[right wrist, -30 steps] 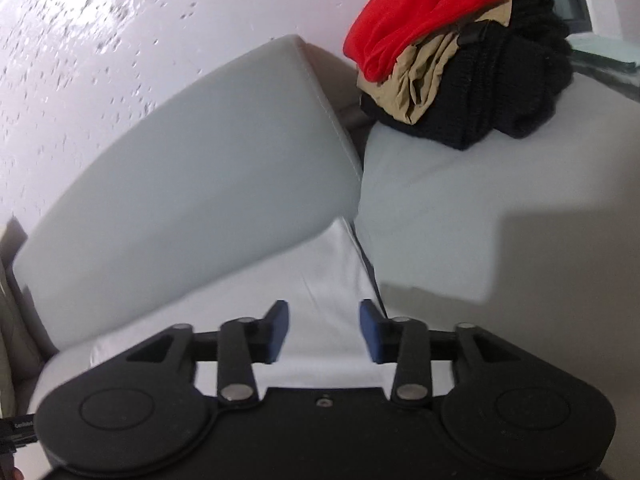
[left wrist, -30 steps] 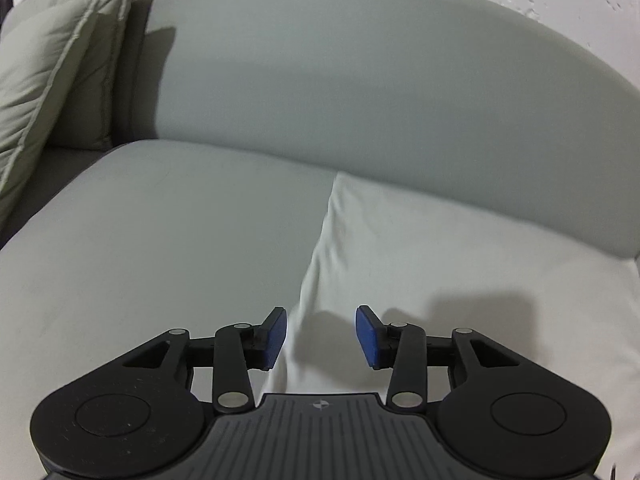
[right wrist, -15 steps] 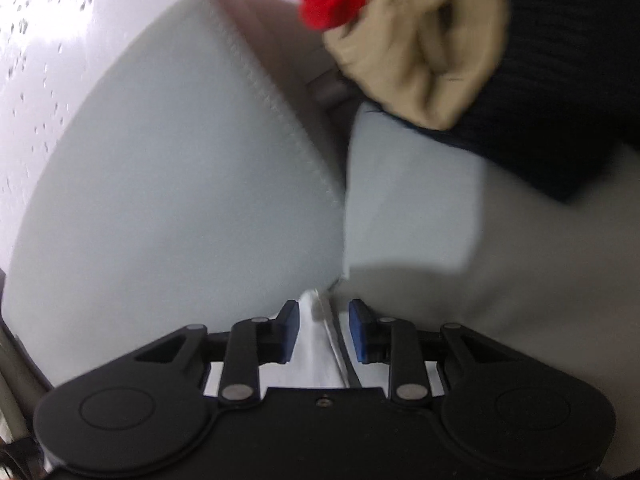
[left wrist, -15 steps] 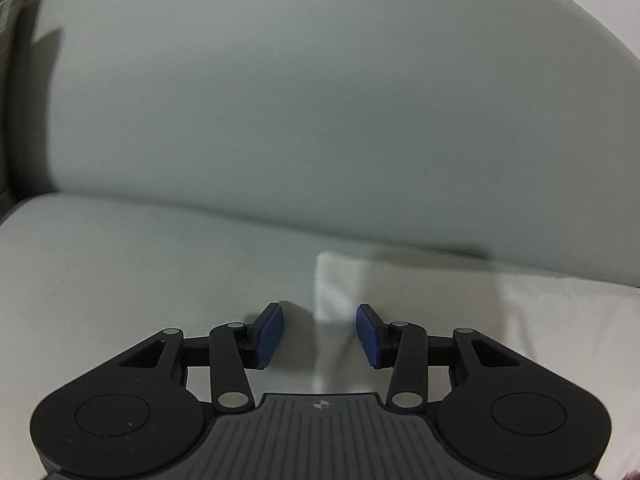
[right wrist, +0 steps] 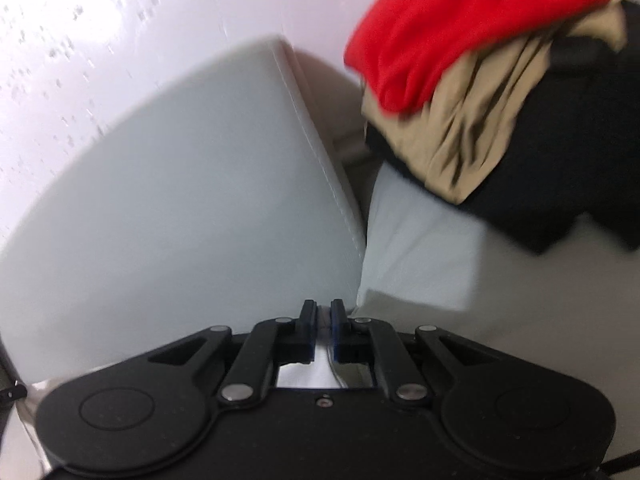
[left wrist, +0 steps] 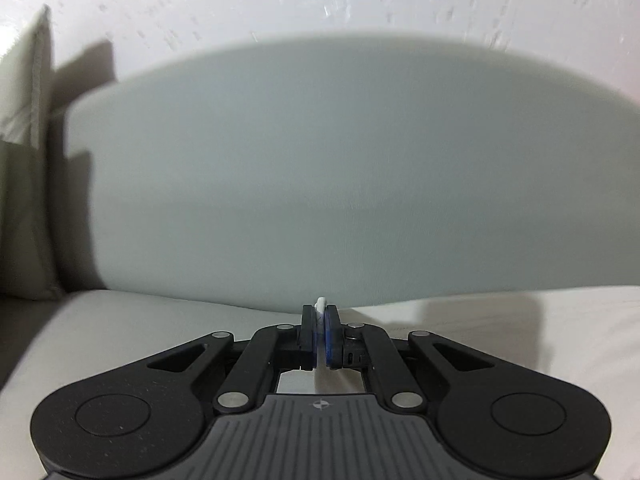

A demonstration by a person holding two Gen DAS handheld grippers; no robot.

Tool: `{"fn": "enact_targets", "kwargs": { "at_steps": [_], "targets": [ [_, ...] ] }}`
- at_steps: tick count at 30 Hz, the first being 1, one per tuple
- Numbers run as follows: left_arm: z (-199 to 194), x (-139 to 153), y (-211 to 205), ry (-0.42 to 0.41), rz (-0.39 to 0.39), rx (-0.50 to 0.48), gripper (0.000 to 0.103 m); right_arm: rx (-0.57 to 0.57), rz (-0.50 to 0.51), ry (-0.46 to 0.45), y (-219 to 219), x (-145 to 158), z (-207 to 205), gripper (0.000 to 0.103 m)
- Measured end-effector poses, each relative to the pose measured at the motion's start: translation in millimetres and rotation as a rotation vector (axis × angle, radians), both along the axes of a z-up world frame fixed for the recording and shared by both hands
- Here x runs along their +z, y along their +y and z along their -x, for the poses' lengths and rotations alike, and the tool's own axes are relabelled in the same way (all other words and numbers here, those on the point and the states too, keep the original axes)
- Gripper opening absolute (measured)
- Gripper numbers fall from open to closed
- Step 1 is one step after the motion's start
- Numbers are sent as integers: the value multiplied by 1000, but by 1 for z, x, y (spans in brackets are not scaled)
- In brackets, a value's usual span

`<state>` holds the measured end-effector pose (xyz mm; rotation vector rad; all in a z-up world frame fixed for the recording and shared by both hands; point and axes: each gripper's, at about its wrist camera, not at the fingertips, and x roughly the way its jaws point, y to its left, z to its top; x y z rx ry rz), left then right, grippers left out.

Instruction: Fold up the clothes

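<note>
A white garment [left wrist: 520, 332] lies flat on the sofa seat, reaching to the backrest. My left gripper [left wrist: 320, 314] is shut on its far left corner; a small tuft of white cloth sticks out above the pads. My right gripper [right wrist: 321, 316] is shut on the white garment's [right wrist: 308, 376] far right corner, where white cloth shows between and below the fingers. Most of the garment is hidden under both grippers.
The grey sofa backrest [left wrist: 320, 168] rises just ahead of both grippers. A cushion [left wrist: 24, 120] stands at the left end. A pile of red [right wrist: 460, 28], tan and black clothes [right wrist: 560, 176] sits on the seat to the right.
Both grippers went from open to shut on the garment's far corners. Both views tilted up, so the backrest and wall fill more of the view.
</note>
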<state>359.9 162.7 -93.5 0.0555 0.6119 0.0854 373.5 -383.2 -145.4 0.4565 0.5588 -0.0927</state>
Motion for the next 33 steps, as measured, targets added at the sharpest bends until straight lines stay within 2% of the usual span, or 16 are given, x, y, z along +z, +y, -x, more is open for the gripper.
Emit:
{"fn": "enact_targets", "kwargs": {
  "at_steps": [3, 6, 8, 9, 13, 16, 19, 22, 26, 28, 30, 33],
  "targets": [
    [43, 27, -3, -28, 4, -13, 3, -7, -25, -20, 2, 28, 36, 7],
    [94, 50, -2, -45, 56, -13, 3, 2, -53, -28, 4, 58, 83, 7],
    [126, 57, 2, -31, 100, 3, 3, 10, -73, -35, 7, 76, 132, 7],
    [141, 58, 3, -19, 121, 12, 3, 10, -90, -36, 7, 85, 154, 7],
    [189, 49, 25, 74, 193, 68, 3, 4, -170, 17, 3, 102, 195, 7],
    [223, 26, 27, 192, 196, 97, 3, -5, -183, 106, -10, 80, 218, 6],
    [254, 4, 9, 266, 93, 97, 3, -11, -177, 213, -4, 50, 252, 6],
    [286, 1, -3, 246, 49, 94, 4, -36, -165, 261, 0, 28, 264, 6],
    [319, 26, 7, 149, 70, 101, 4, -65, -201, 172, 0, 54, 302, 6],
    [335, 31, 2, 126, 40, 97, 4, -66, -196, 125, 0, 69, 319, 6],
    [349, 25, -4, 143, 10, 92, 4, -61, -183, 113, 0, 74, 333, 6],
    [352, 5, -12, 234, -31, 105, 4, -64, -155, 164, 1, 57, 342, 6]
  ]
}}
